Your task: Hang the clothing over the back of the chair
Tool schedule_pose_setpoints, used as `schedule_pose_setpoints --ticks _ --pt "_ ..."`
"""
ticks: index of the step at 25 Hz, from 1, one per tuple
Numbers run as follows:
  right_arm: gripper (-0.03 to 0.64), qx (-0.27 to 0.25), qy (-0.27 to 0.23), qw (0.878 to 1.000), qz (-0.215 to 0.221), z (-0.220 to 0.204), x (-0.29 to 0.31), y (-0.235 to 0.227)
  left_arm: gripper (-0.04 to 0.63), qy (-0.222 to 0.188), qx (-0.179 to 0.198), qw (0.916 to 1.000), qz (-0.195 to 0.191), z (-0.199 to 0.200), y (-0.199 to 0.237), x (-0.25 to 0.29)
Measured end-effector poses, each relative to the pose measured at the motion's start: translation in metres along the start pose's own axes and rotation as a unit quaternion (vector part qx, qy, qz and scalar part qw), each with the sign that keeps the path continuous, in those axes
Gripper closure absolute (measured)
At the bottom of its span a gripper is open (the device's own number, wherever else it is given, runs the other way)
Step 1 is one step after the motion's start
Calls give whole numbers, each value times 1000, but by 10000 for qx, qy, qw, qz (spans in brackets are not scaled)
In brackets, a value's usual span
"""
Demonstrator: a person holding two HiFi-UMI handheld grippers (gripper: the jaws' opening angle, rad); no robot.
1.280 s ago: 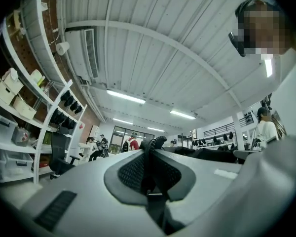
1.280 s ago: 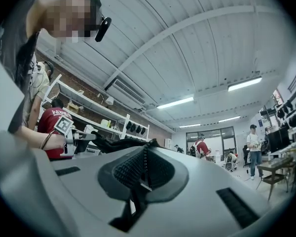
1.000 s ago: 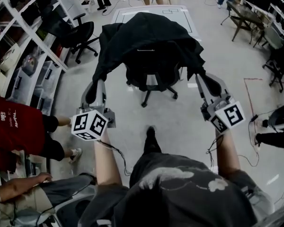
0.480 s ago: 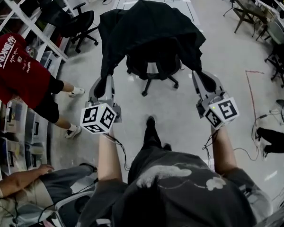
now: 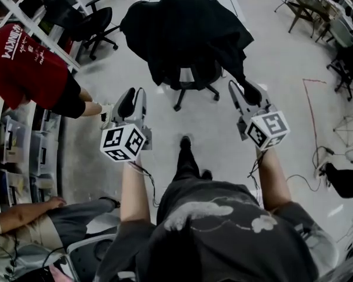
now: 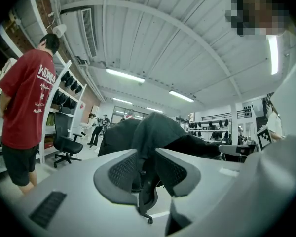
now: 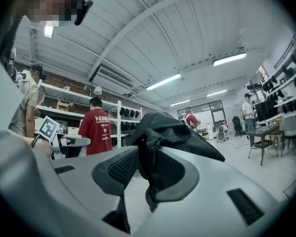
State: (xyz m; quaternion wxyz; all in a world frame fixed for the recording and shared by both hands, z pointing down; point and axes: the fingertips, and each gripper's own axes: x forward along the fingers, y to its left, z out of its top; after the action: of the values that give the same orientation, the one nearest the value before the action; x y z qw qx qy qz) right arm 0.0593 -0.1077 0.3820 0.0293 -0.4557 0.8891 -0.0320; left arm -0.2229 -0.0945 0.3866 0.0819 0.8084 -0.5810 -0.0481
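While the two marker cubes [image 5: 122,143] sit nearest in the head view, the jaws reach out just beyond them toward the chair. The left gripper [image 5: 134,98] has just been spreading its jaws: they stand apart with nothing between the pads, and its own view shows only the distant chair through the gap. The right gripper [image 5: 243,91] has likewise just been opening. Its jaws are released, though a zippered edge of the black jacket [image 5: 182,28] hangs in the gap between the pads and does not look clamped. Just past the grippers, the jacket lies draped over the back of the office chair [image 5: 194,87], covering the backrest and trailing down both sides, with the wheeled base showing beneath on the grey floor [image 5: 282,69]. Farther off to the left are a person in a red shirt [image 5: 29,63], a second black chair [image 5: 91,28] and white shelving [image 5: 23,10].
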Motion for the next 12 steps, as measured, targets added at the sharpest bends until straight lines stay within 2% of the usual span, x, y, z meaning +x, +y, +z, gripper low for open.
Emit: schedule_pose_setpoints --ticks 6,12 --pt "480 131 201 9996 -178 -23 -6 2 484 167 -89 9997 -167 -20 -11 -6" --pt "485 252 371 9989 -143 -38 -13 8 462 480 -290 9975 -439 -50 -34 1"
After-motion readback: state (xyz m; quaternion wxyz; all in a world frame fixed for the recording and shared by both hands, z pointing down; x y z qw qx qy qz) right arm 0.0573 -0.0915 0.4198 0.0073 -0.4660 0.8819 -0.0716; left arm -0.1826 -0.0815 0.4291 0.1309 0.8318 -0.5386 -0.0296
